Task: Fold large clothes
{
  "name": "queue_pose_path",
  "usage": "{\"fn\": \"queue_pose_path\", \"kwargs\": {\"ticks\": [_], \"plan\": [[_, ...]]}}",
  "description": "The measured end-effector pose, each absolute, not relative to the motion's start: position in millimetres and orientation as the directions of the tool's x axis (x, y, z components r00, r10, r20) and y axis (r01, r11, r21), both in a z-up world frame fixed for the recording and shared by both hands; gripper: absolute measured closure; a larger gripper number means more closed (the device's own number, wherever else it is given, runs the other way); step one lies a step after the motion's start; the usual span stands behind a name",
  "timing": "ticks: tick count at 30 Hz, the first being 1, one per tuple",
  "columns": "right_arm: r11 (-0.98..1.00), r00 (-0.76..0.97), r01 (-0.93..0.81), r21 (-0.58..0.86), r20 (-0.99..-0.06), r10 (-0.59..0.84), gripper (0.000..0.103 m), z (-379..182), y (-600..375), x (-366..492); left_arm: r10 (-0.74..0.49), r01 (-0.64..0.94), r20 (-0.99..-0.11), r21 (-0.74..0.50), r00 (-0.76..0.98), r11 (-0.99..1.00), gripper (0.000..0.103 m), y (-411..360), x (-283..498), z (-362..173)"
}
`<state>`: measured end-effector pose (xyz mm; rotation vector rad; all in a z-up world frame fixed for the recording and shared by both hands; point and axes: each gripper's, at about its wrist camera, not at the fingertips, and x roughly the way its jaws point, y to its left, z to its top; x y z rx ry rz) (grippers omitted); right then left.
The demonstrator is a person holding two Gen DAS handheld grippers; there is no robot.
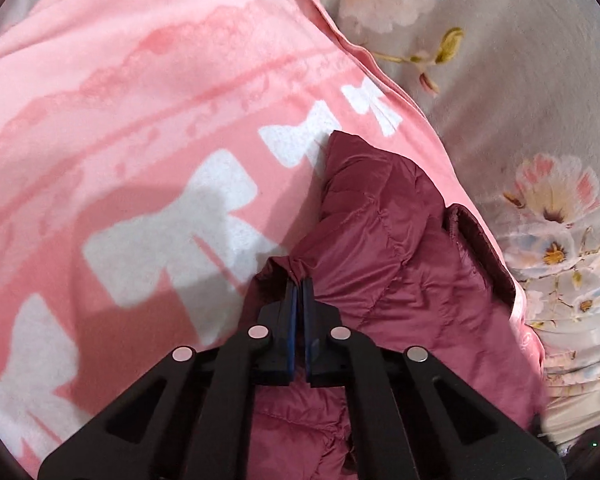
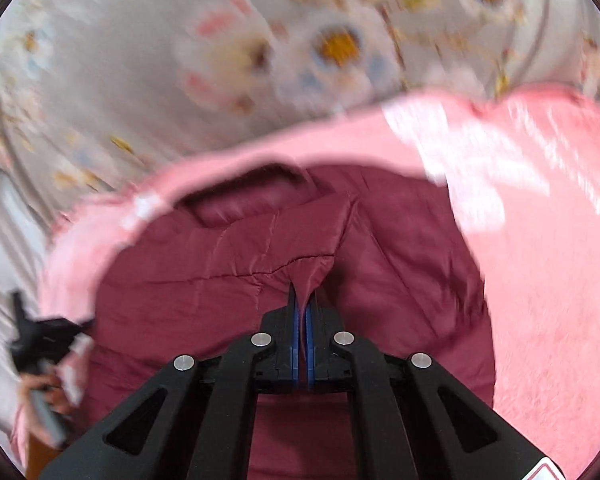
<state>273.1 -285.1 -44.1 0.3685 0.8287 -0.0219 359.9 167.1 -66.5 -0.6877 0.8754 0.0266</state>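
A maroon quilted puffer jacket (image 1: 384, 236) lies on a pink blanket with white bow prints (image 1: 148, 128). My left gripper (image 1: 300, 280) is shut on a pinched fold of the jacket's edge and holds it up. In the right wrist view the jacket (image 2: 236, 264) fills the middle, with its collar (image 2: 244, 184) at the far side. My right gripper (image 2: 302, 292) is shut on another pinched fold of the jacket. The right wrist view is blurred by motion.
A grey bedsheet with flower prints (image 1: 532, 92) lies under the pink blanket (image 2: 540, 280) and shows around it (image 2: 180, 60). At the left edge of the right wrist view, the other hand-held gripper (image 2: 40, 340) and a hand show.
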Motion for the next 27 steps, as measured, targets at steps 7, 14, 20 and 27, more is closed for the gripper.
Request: {"fn": "queue_pose_path", "kwargs": {"ticks": [7,14,20,27], "plan": [[0.947,0.633,0.163,0.277,-0.765,0.115,0.101,-86,-281,276,-0.19,-0.299,-0.738,-0.475,0.647,0.827,0.102,165,351,-85],[0.947,0.646,0.165,0.275,-0.756,0.107,0.102,-94,-281,274,-0.169,-0.274,-0.731,-0.445,0.66,0.853,0.102,160,348,-90],[0.958,0.65,0.165,0.236,-0.756,0.075,0.103,-96,-276,274,-0.102,-0.259,-0.736,-0.36,0.67,0.896,0.102,148,347,-89],[0.945,0.65,0.163,0.285,-0.752,0.115,0.101,-92,-284,271,-0.074,-0.241,-0.745,-0.306,0.663,0.921,0.099,142,347,-86]]}}
